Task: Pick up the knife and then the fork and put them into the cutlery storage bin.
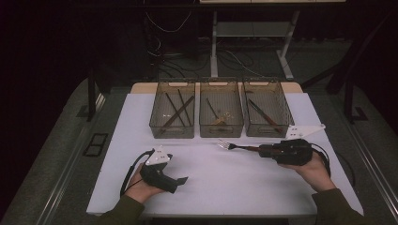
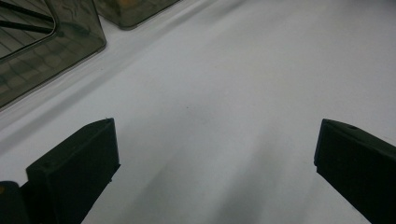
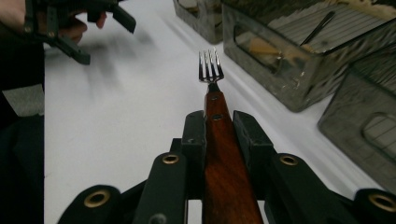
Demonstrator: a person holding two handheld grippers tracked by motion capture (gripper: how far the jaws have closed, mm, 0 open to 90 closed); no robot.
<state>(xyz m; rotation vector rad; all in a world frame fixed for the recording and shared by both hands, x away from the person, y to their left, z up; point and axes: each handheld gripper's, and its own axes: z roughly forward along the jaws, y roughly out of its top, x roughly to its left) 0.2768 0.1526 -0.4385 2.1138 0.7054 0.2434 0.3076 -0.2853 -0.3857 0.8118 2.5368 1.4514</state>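
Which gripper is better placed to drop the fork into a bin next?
Right. The right gripper is shut on the fork, beside the bins. The left gripper is open over bare table.

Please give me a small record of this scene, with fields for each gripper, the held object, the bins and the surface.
right gripper: shut on the fork's wooden handle
fork: held level above the table, tines toward the person's left
left gripper: open, holds nothing, low over the table
bins: left bin, middle bin, right bin, in a row at the far side, each with utensils inside
table: white top
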